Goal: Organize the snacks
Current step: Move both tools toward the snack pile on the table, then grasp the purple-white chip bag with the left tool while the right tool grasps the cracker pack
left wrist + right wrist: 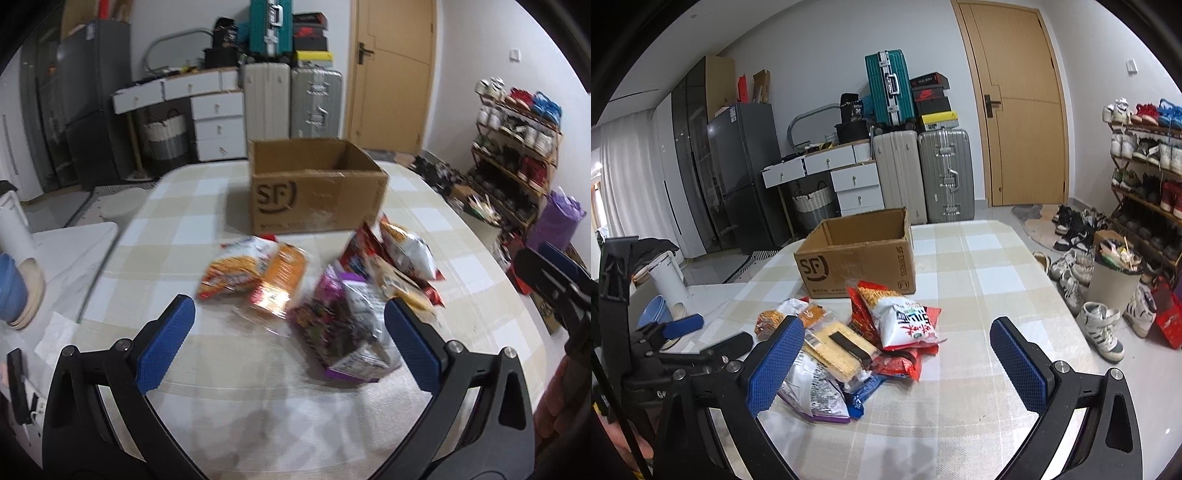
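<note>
An open cardboard box marked SF stands on the checked table; it also shows in the right wrist view. In front of it lies a loose pile of snack packs: an orange pack, a purple pack, a white-and-red chip bag and a cracker pack. My left gripper is open and empty, just short of the pile. My right gripper is open and empty, to the right of the pile. The box's inside looks empty as far as I can see.
The checked tablecloth covers the table. Blue and beige bowls and a white bottle stand on a lower surface at left. A shoe rack, loose shoes and a bin stand at right.
</note>
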The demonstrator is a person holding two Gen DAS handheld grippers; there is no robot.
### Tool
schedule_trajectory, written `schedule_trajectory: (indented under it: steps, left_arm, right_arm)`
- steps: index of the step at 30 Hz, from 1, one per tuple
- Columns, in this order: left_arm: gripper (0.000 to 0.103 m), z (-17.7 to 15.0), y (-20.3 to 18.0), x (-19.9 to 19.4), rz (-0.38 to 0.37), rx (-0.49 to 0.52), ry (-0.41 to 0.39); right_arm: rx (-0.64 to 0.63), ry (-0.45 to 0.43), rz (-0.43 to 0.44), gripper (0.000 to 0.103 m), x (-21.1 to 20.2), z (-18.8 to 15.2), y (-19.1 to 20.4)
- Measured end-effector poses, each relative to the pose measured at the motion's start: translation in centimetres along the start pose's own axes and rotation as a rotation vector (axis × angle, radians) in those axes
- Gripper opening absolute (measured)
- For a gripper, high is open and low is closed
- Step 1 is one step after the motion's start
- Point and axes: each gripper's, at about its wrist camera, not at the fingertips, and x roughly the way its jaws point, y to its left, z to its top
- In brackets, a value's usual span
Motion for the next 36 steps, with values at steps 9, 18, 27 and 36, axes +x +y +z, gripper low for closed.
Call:
schedule_trajectory:
  steps: [9, 18, 27, 36]
  left_arm:
    - [0.102, -1.4, -3.3, 5.5, -0.131, 0.056, 0.091]
    - [0.065, -2.3, -4.9, 10.9, -0.216, 0.077, 0.203]
    - [0.050, -2.1, -3.9, 12.8, -0.294, 0.029, 0.208]
    - [0.047, -2.5, -0.7, 9.8, -0.329, -0.015, 0.189]
  right_arm:
    - [0.046, 0.053, 0.014, 0.103, 2.6, -1.0, -2.3]
    - [0.074, 0.102, 0.027, 0.103, 4.8, -1.8, -3.5]
    - [0.056, 0.134, 0.067, 0.103, 5.7, -2.1, -2.7]
    - [-0.064, 0.174, 0.169, 0.103, 5.5, -1.6, -0.9]
